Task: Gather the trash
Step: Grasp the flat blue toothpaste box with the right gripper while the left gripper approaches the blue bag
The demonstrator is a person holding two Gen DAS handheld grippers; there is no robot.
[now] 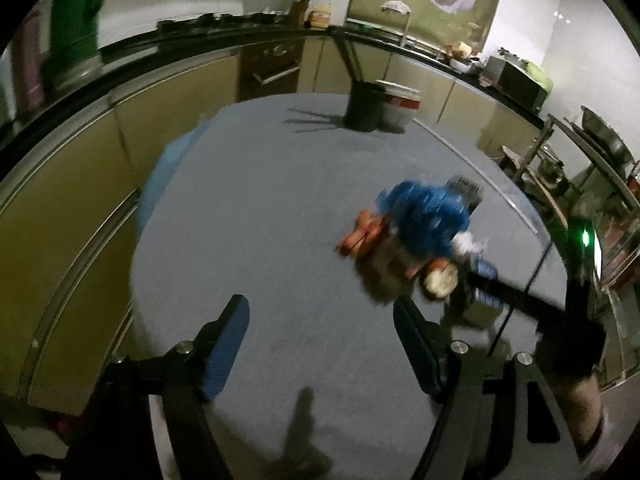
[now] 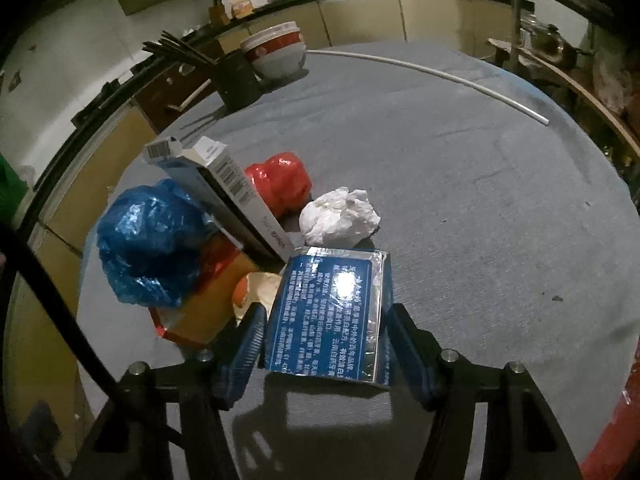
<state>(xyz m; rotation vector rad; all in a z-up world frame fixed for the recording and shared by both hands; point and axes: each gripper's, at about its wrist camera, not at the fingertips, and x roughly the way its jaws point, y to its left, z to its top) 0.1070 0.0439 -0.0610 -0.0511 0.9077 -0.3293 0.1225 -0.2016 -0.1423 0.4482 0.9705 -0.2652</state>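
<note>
A pile of trash lies on the grey round table (image 2: pixel 460 184). In the right wrist view it holds a crumpled blue plastic bag (image 2: pixel 152 244), a long white and blue carton (image 2: pixel 224 184), a red crumpled wrapper (image 2: pixel 282 186), a white paper ball (image 2: pixel 340 218), an orange box (image 2: pixel 204 300) and a blue and silver box (image 2: pixel 332 312). My right gripper (image 2: pixel 326 332) is shut on the blue and silver box, a pad on each side. My left gripper (image 1: pixel 320 332) is open and empty above the table, left of the blurred pile with the blue bag (image 1: pixel 428 216).
A black holder with chopsticks (image 2: pixel 236 80) and stacked white and red bowls (image 2: pixel 276 52) stand at the table's far edge. A thin white rod (image 2: pixel 440 72) lies across the far right. Kitchen cabinets (image 1: pixel 72 160) and counters surround the table.
</note>
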